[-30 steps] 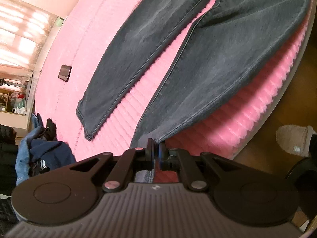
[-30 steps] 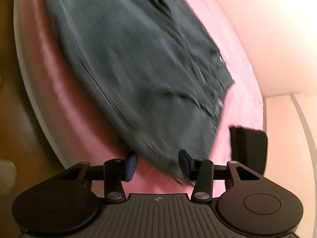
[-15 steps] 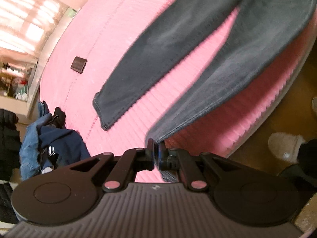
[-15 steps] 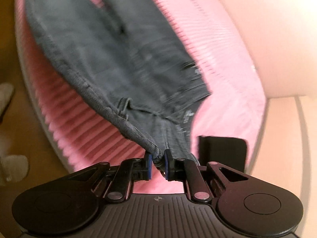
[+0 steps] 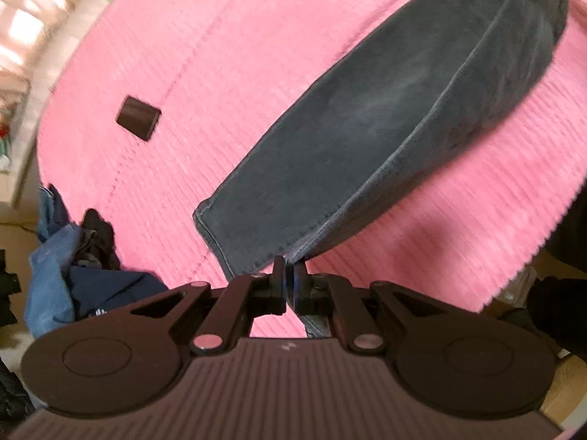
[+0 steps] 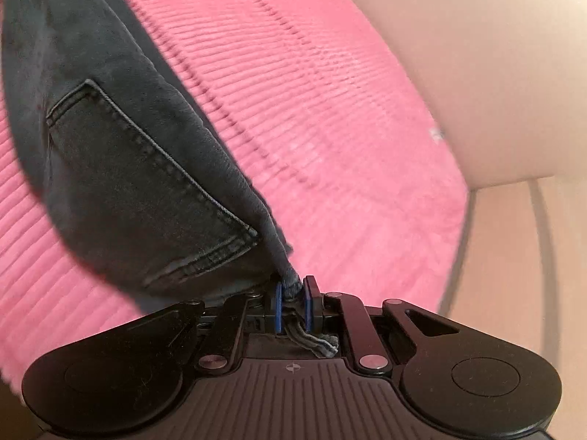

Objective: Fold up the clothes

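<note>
Dark grey denim jeans point(image 5: 385, 139) are draped over the pink ribbed bedspread point(image 5: 220, 55). Left gripper point(image 5: 285, 286) is clenched on a leg hem and right gripper point(image 6: 292, 293) is pinching the waistband, both lifted off that bedspread.

Left gripper point(image 5: 285, 275) and right gripper point(image 6: 293, 293) both clamped tight, jaws nearly meeting.

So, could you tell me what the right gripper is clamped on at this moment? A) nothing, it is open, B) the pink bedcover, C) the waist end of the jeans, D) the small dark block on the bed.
C: the right gripper is shut on bunched denim at the waist end of the jeans, just past the back pocket.
</note>
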